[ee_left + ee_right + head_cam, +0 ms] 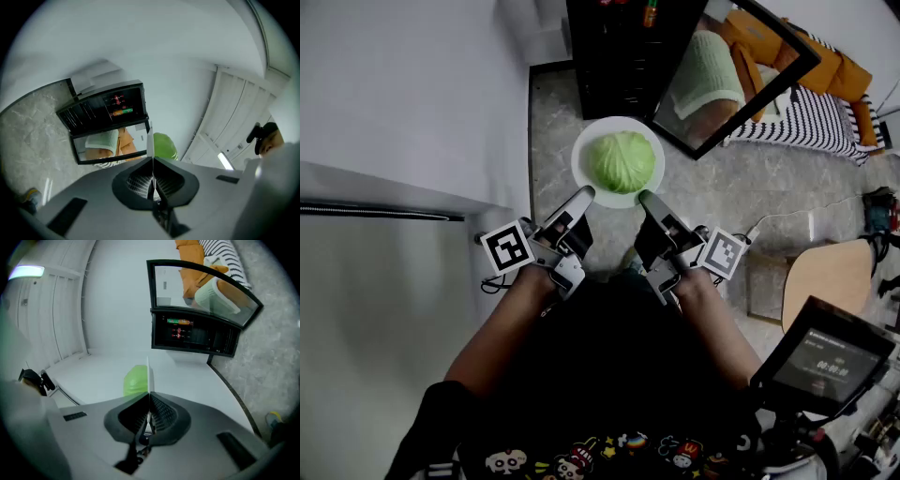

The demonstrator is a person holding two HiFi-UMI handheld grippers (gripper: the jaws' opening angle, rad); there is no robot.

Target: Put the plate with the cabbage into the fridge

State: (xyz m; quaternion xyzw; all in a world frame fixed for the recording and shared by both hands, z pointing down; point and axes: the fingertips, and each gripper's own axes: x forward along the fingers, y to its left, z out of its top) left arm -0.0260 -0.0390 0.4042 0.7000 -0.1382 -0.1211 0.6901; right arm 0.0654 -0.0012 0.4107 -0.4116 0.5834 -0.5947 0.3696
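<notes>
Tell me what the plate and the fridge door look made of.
The plate is probably glazed ceramic, possibly melamine: plain white and smooth, with a thin rigid rim. The fridge door looks like a glossy glass panel in a dark frame. Orange and pale-green shapes show in it, either reflected or seen through; I cannot tell which.

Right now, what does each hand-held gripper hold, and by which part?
Both hold the plate carrying the cabbage: left hand-held gripper on its near-left rim, right hand-held gripper near-right rim.

Head view steeply down; gripper views close, forward; all share cabbage, fridge.
</notes>
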